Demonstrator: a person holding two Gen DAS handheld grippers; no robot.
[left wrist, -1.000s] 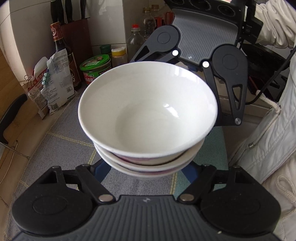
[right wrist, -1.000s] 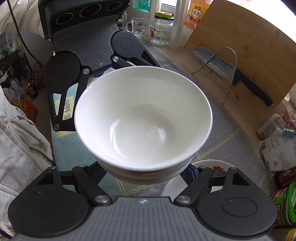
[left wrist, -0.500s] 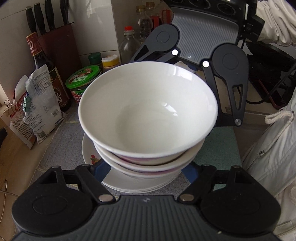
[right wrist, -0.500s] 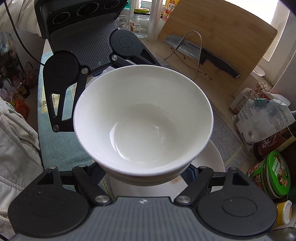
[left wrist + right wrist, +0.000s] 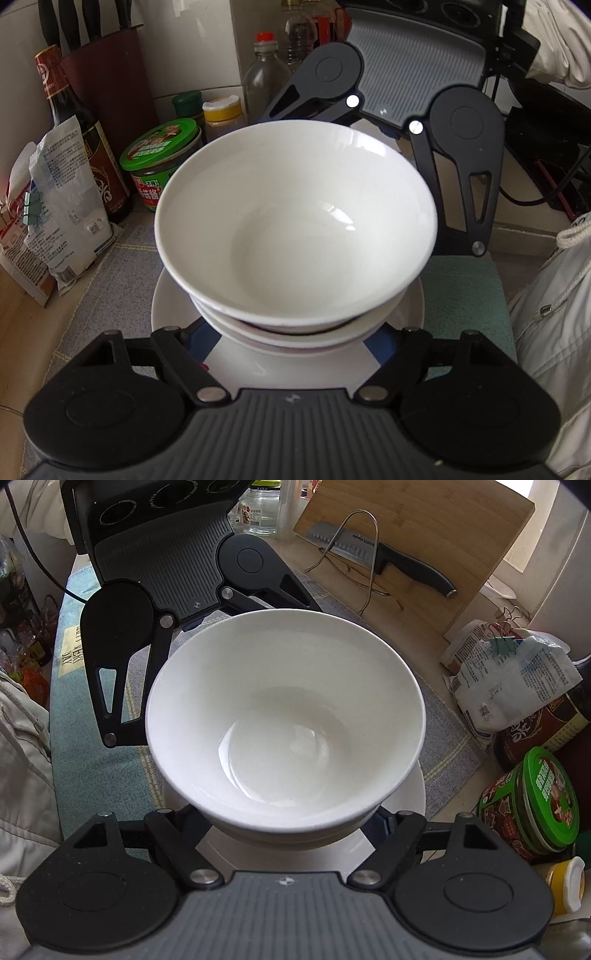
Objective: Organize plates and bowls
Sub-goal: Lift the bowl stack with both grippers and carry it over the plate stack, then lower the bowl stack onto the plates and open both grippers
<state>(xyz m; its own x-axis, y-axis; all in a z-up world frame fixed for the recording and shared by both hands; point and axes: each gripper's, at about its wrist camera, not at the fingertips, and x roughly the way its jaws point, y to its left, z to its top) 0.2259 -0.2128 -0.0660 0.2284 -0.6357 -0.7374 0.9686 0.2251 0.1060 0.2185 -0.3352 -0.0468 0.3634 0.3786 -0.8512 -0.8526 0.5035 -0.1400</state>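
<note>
Bowl stack coming in over the plates!

Both claws carry the stack of white bowls (image 5: 295, 236) from opposite sides: the left claw (image 5: 293, 332) pinching low at the near base, the right claw (image 5: 291, 827) pinching it from the opposite side. The stack hangs right over the white plates (image 5: 173, 306) on the grey mat (image 5: 110, 251), the green-lidded jar (image 5: 162, 162) far left. This looks like the placing step. Next it calls for a level, centred lowering onto the plates, then both claws spreading together so nothing tips.
</note>
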